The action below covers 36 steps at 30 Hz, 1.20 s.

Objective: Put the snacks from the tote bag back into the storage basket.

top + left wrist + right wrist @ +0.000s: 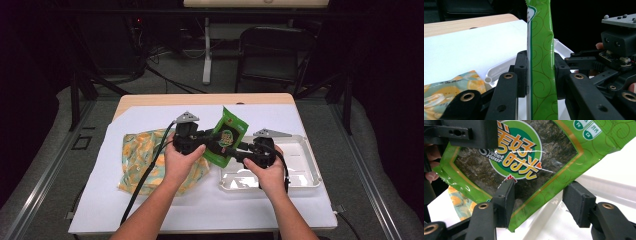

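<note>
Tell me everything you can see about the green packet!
The green packet is a flat, shiny foil-like snack pouch with gold swirls, a round label with orange characters and a dark window showing what looks like seaweed. It is sealed, held up on edge above the table, near the white tray. The left gripper pinches it across its thin sides; the right gripper stands open around its lower corner.

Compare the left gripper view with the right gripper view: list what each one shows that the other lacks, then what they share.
Left gripper view alone: the green packet edge-on and upright, clamped between the left hand-held gripper pads, plus the bare wooden table edge and the right hand-held gripper's body.

Right gripper view alone: the packet's printed face with its round logo, and the right hand-held gripper standing open, the packet's lower corner lying before its jaws.

Both: the packet, the white tray, the orange-patterned bag, and the white sheet.
</note>
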### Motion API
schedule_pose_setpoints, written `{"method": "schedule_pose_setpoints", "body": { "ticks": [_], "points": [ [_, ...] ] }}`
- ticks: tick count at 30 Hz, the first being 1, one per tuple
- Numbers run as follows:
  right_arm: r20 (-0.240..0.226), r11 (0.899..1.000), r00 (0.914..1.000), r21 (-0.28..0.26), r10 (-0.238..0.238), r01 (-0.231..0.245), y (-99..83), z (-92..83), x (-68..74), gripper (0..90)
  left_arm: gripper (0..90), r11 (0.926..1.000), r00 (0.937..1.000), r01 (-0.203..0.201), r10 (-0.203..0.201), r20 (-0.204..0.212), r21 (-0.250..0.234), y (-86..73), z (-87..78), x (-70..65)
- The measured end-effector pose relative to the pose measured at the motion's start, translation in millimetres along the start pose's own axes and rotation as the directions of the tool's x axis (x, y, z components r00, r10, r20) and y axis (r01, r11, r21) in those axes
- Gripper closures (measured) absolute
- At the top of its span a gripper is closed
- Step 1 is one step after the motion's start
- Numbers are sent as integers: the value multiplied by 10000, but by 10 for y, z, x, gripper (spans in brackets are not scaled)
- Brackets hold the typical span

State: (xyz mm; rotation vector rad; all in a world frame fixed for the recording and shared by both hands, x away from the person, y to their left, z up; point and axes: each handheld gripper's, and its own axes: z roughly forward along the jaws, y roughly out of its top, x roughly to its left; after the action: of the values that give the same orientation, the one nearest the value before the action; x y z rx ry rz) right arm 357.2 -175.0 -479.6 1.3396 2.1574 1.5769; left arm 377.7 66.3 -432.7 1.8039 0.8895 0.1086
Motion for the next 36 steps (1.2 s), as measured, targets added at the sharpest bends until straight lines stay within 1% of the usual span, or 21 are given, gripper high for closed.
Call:
{"method": "schedule_pose_setpoints", "body": {
  "ticks": [3, 7, 9, 13, 16, 18, 22, 27, 30, 36],
  "points": [
    [-6, 9999, 9999, -17, 138, -138, -12, -11, -26, 432, 714, 10000, 10000, 54, -55, 63, 51, -6, 30, 10],
    [87, 9998, 9998, -92, 192, -191, -25, -21, -42, 440, 714, 9999, 9999, 89, -89, 124, 61, -13, 60, 25],
    [112, 9998, 9997, -47, 202, -202, -23, -29, -56, 447, 714, 9999, 9998, 92, -93, 152, 76, -15, 70, 31],
    [83, 9995, 9995, -80, 310, -309, -23, -27, -71, 465, 714, 9999, 9999, 63, -64, 131, 123, -19, 75, 40],
    [144, 9987, 9986, -26, 500, -499, -24, -19, -68, 497, 715, 9998, 9999, 51, -53, 85, 174, -22, 74, 49],
    [100, 9982, 9982, 5, 595, -595, -23, -22, -76, 520, 715, 9998, 9999, 58, -59, 83, 175, -22, 72, 56],
    [13, 9963, 9964, -167, 845, -845, -16, -34, -95, 531, 715, 9999, 9999, 68, -70, 102, 131, -21, 75, 56],
    [128, 9952, 9955, -282, 943, -939, -15, -43, -120, 537, 713, 9995, 9999, 61, -65, 132, 301, -41, 106, 56],
    [157, 9937, 9942, -362, 1067, -1061, -14, -55, -137, 537, 709, 9988, 9998, 79, -87, 163, 487, -58, 130, 63],
    [223, 9907, 9920, -588, 1241, -1226, -9, -83, -174, 542, 707, 9974, 9998, -29, 15, 197, 713, -84, 183, 59]
  ]
}}
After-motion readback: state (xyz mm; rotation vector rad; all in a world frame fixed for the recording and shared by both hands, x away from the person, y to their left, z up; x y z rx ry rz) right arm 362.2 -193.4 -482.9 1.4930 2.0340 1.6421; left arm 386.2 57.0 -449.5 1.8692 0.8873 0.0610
